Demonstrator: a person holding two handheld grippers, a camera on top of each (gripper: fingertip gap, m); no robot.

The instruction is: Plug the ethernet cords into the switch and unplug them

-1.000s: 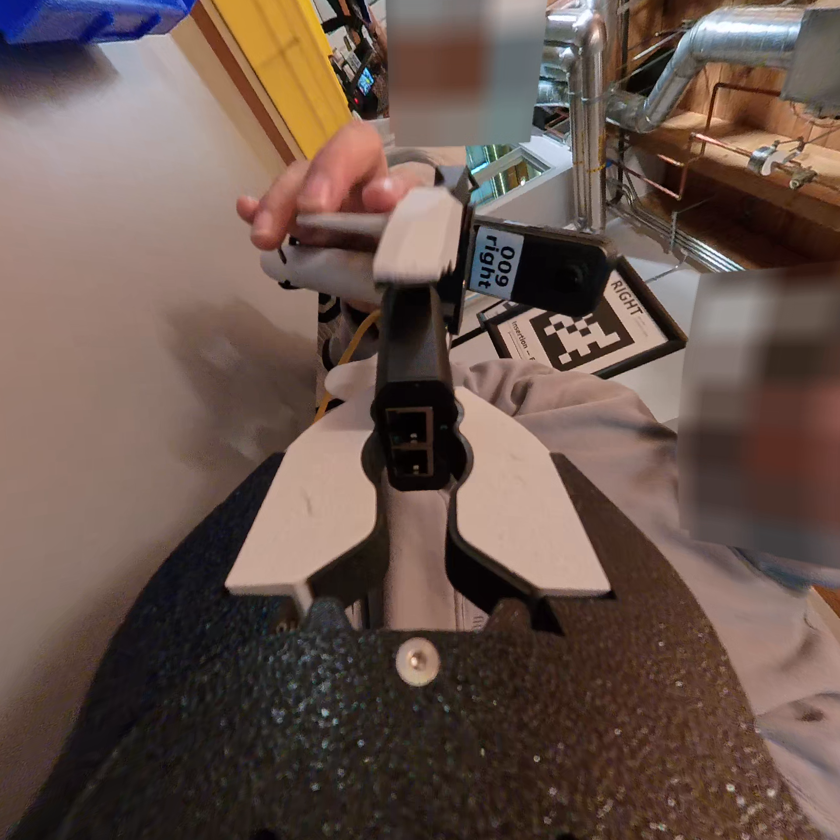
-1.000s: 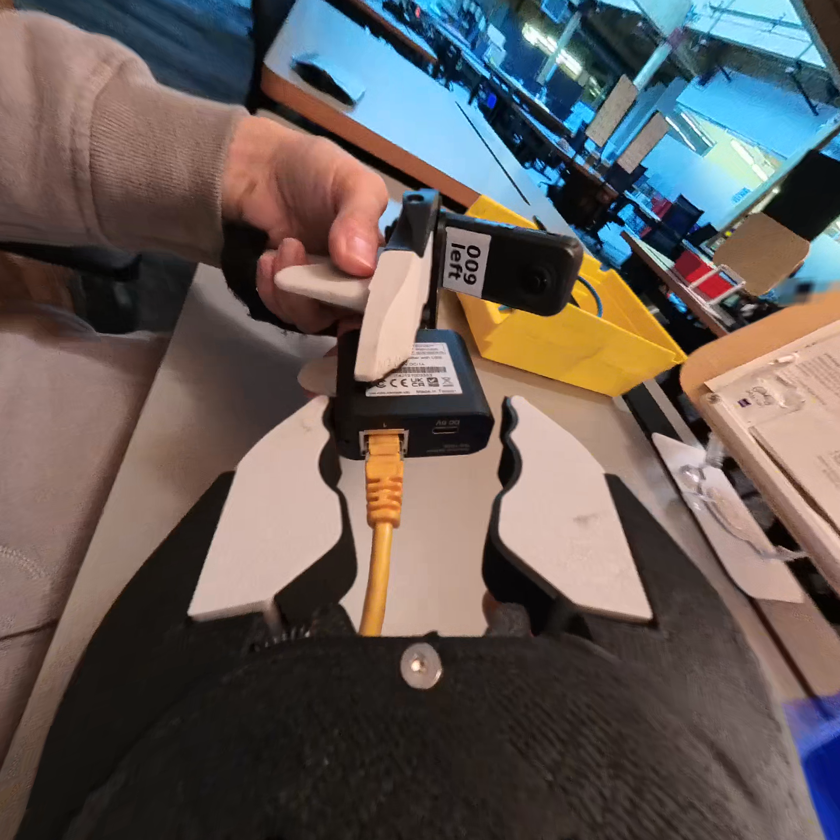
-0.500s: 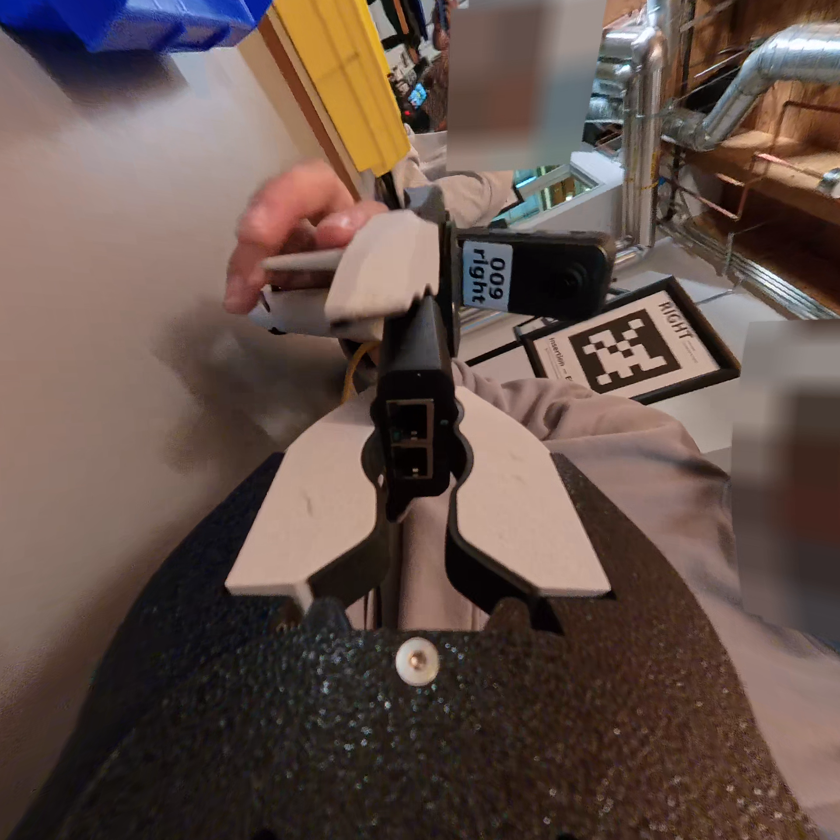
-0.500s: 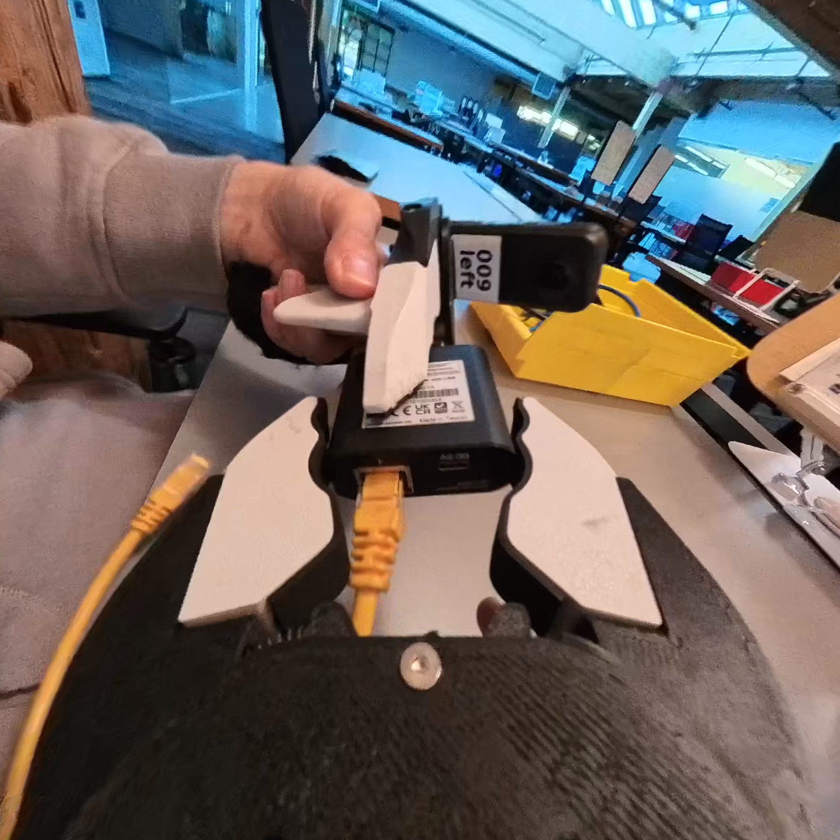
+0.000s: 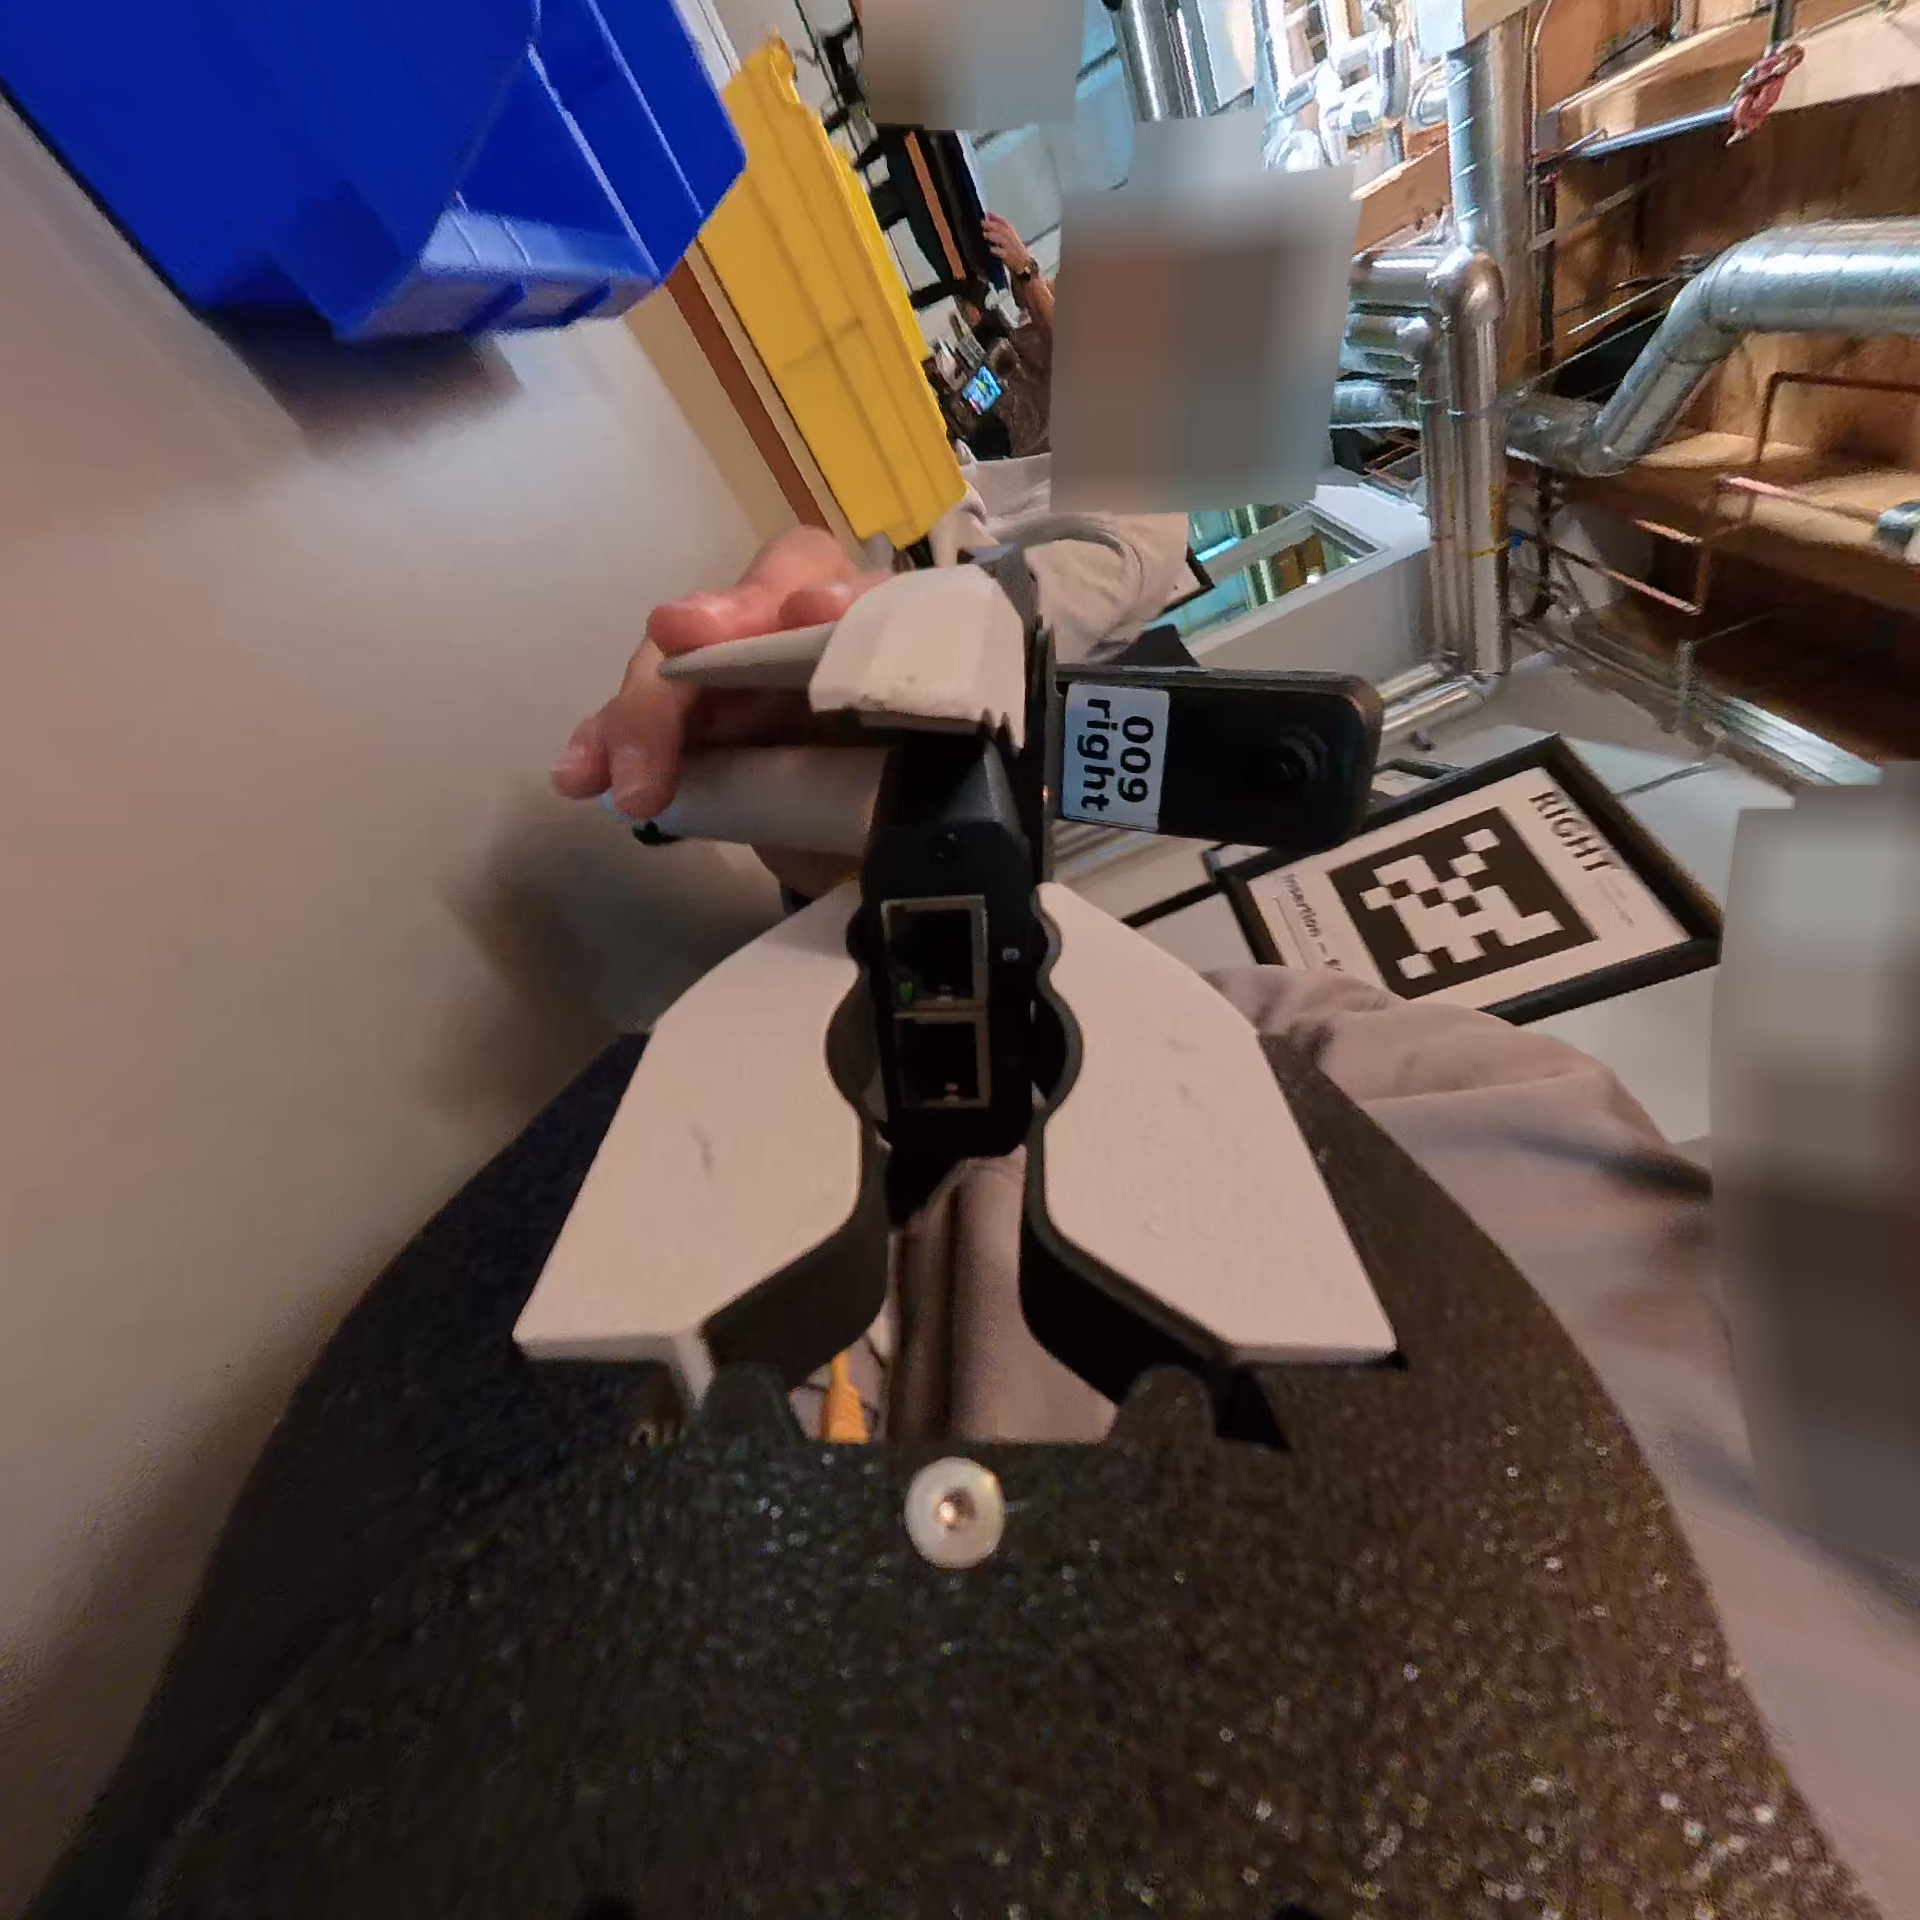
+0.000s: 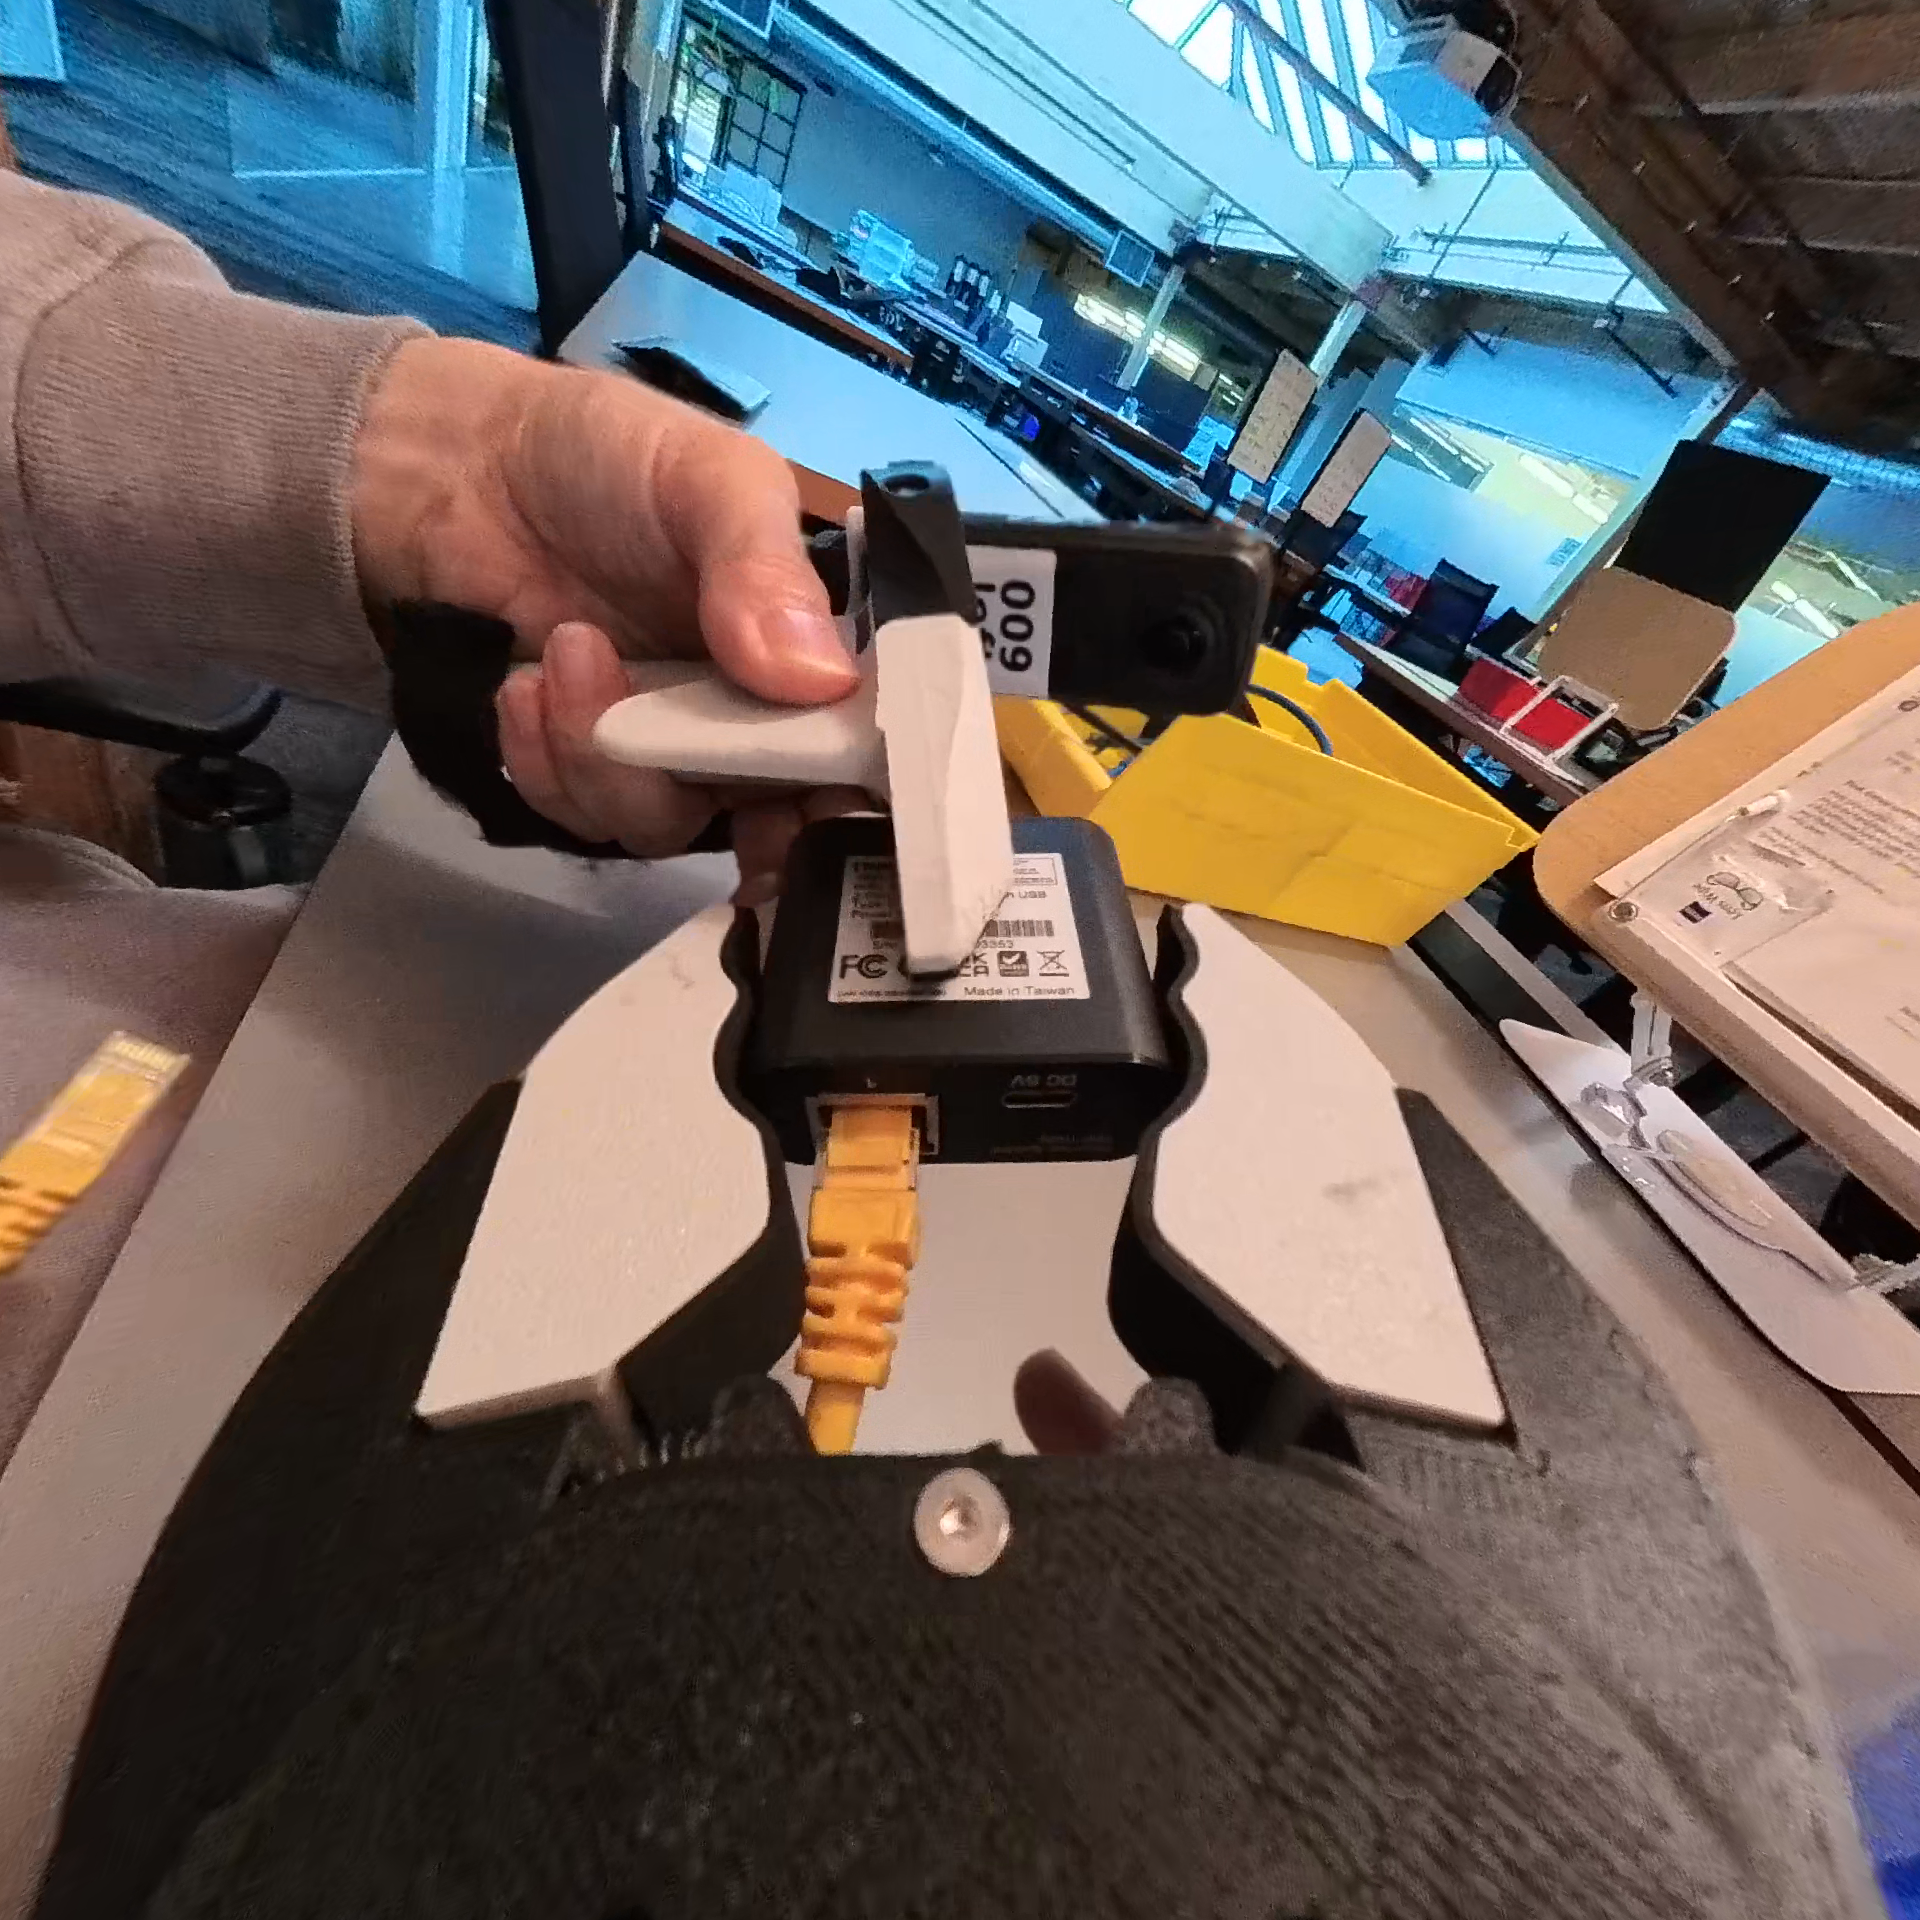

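Note:
The black switch (image 5: 935,997) is clamped edge-on between the fingers of my left gripper (image 5: 951,935), with two empty ports facing the camera. In the right wrist view the switch (image 6: 1049,1039) lies label up, and my right gripper (image 6: 951,925) is shut on its near end. A yellow ethernet plug (image 6: 862,1195) sits in the port there, and its cord runs back between my right fingers. A white left-gripper finger (image 6: 940,790) presses on the label. A second yellow plug (image 6: 88,1101) hangs loose at the left. A bit of yellow cord (image 5: 842,1403) shows under the left jaws.
The switch is held above a pale table (image 6: 364,987). A yellow bin (image 6: 1299,821) stands behind it, a tan board with papers (image 6: 1766,831) at the right, a clear plastic stand (image 6: 1683,1174) near it. A blue bin (image 5: 364,156) and a framed marker card (image 5: 1455,904) show in the left wrist view.
My right fingers have closed in onto the sides of the switch. The loose yellow plug has swung into view at the left. Both grippers and the switch have tilted and shifted together.

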